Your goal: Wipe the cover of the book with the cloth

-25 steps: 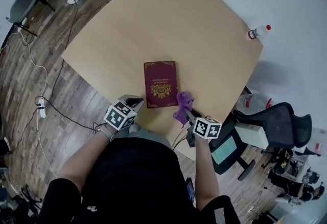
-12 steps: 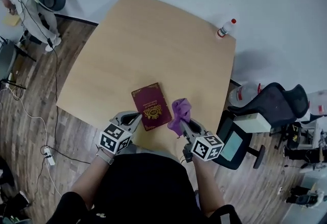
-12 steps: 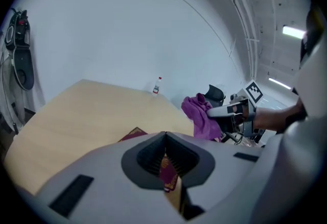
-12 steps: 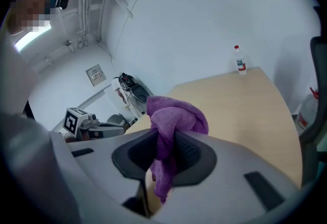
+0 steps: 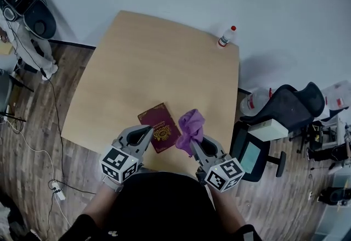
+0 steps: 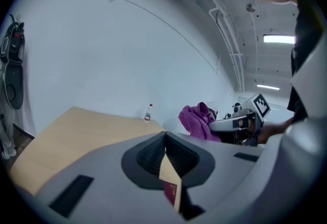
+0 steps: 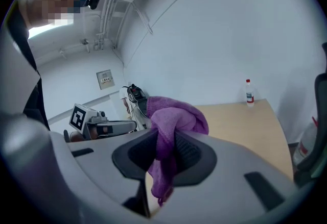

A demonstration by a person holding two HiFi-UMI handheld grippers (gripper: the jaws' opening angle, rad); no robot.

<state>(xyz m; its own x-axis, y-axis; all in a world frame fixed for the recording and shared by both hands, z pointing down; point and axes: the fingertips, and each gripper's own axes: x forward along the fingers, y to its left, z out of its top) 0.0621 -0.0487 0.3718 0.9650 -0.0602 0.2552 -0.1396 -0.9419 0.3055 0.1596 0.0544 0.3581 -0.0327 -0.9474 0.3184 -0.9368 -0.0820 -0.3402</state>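
The dark red book (image 5: 160, 135) with a gold emblem lies flat near the front edge of the wooden table (image 5: 153, 69). My left gripper (image 5: 149, 130) hangs above its left edge, shut with nothing between the tips. In the left gripper view a sliver of the book (image 6: 171, 195) shows below the jaws of that gripper (image 6: 165, 136). Just right of the book, my right gripper (image 5: 193, 142) is shut on the purple cloth (image 5: 191, 124), held off the table. In the right gripper view the cloth (image 7: 173, 116) bunches above the pads of the right gripper (image 7: 166, 141) and trails down between them.
A small white bottle with a red cap (image 5: 226, 36) stands at the table's far right corner. A black office chair (image 5: 285, 108) and a large water bottle (image 5: 253, 102) sit to the right of the table. Cables run over the wooden floor on the left.
Both grippers have risen from the table's front edge and look larger in the head view. The cloth has stayed in the right gripper. The book still lies flat on the table.
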